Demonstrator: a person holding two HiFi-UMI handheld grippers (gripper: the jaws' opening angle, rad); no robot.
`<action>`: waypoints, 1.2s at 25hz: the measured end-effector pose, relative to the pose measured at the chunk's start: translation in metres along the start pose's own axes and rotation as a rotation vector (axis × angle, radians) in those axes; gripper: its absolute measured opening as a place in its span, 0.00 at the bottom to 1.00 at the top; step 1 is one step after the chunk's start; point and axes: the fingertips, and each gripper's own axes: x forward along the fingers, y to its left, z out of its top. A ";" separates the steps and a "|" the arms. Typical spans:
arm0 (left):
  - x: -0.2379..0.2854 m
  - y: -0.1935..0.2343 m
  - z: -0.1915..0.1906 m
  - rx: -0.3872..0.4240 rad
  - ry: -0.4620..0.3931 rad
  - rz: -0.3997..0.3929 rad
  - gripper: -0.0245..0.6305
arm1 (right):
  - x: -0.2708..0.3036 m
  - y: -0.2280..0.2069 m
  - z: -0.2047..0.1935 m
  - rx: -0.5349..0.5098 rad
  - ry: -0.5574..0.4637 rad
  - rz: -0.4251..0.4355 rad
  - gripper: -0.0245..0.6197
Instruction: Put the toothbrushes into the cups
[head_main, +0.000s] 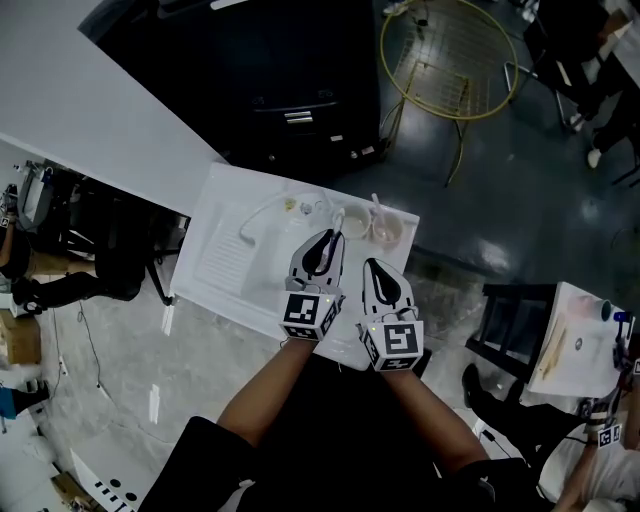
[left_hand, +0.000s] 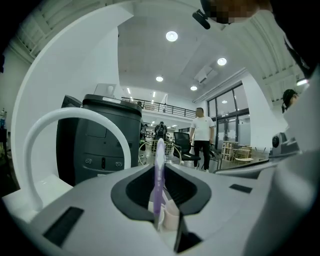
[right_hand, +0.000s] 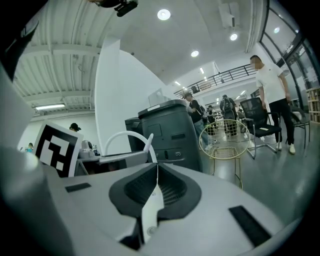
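Observation:
In the head view both grippers hover over the near edge of a white sink unit (head_main: 225, 262). Two pale cups (head_main: 353, 226) (head_main: 388, 232) stand side by side at its far right, just beyond the jaws. My left gripper (head_main: 328, 238) (left_hand: 159, 172) is shut on a purple toothbrush (left_hand: 159, 165) that stands upright between the jaws. My right gripper (head_main: 375, 268) (right_hand: 156, 172) is shut on a white toothbrush (right_hand: 150, 210), whose handle shows in the gap. A thin white stick (head_main: 378, 208) rises from the right cup.
A curved white faucet (head_main: 262, 212) (left_hand: 60, 120) arches over the basin left of the cups. Behind the sink stand a black machine (head_main: 290, 90) and a gold wire stool (head_main: 450, 50). A dark chair (head_main: 510, 320) and another white table (head_main: 580, 345) are at the right.

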 end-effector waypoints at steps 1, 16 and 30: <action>0.005 0.001 -0.002 -0.007 0.001 -0.001 0.15 | 0.003 -0.004 -0.001 0.000 0.003 -0.005 0.07; 0.070 0.008 -0.015 -0.027 0.004 -0.091 0.15 | 0.048 -0.046 -0.002 0.012 0.031 -0.080 0.07; 0.110 0.003 -0.044 -0.004 0.016 -0.164 0.15 | 0.073 -0.062 -0.020 0.024 0.075 -0.107 0.07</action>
